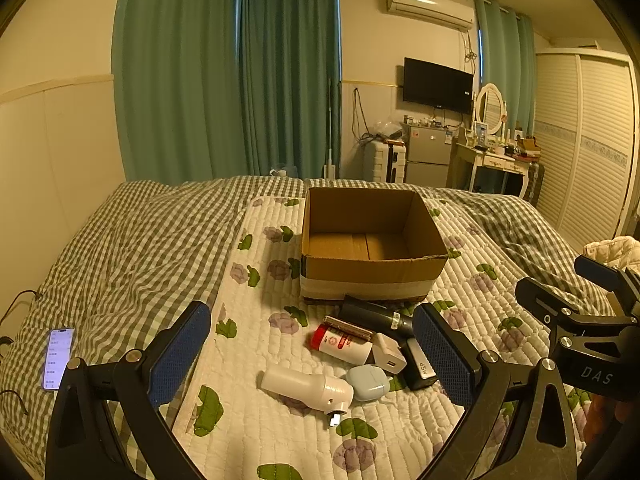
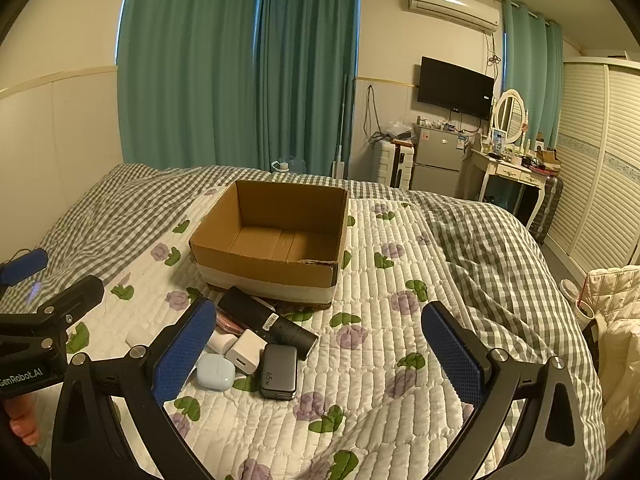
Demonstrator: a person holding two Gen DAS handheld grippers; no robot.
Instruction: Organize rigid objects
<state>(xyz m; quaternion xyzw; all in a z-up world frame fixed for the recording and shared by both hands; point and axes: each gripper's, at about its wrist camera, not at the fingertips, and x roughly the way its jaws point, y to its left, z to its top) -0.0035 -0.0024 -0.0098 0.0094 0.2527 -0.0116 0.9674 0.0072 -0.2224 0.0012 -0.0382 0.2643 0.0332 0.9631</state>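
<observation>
On the flowered quilt [image 1: 400, 432] in the left wrist view, six loose things lie in a heap just in front of one cardboard box [image 1: 370, 242]: one black cylinder [image 1: 374, 316] against the box's taped base, one red-capped bottle [image 1: 342, 344], one white bottle [image 1: 308, 388] on its side nearest the camera, one white charger [image 1: 390, 354], one pale blue earbud case [image 1: 368, 382] and one dark 65 W power brick [image 1: 418, 364]. A thin flat item lies on the red-capped bottle; what it is cannot be told. The box stands open, its floor bare. The left gripper [image 1: 312, 360] hangs above the heap with its blue pads spread wide, released, holding and touching nothing. One phone [image 1: 58, 358] lies lit on the checked blanket [image 1: 120, 248] at far left.

In the right wrist view, the same box [image 2: 276, 236] sits to the left of centre, with the black cylinder [image 2: 266, 320], charger [image 2: 246, 350], earbud case [image 2: 214, 372] and power brick [image 2: 280, 372] bunched before it; the bottles are mostly hidden behind the left pad. The right gripper [image 2: 318, 356] is likewise spread wide and empty, over bare quilt [image 2: 380, 380] just right of the heap. Behind the bed hang green curtains [image 2: 240, 72], with one air conditioner [image 2: 454, 6], one wall television [image 2: 454, 88], one small fridge [image 2: 438, 160] and one dressing table [image 2: 512, 168] with an oval mirror.
</observation>
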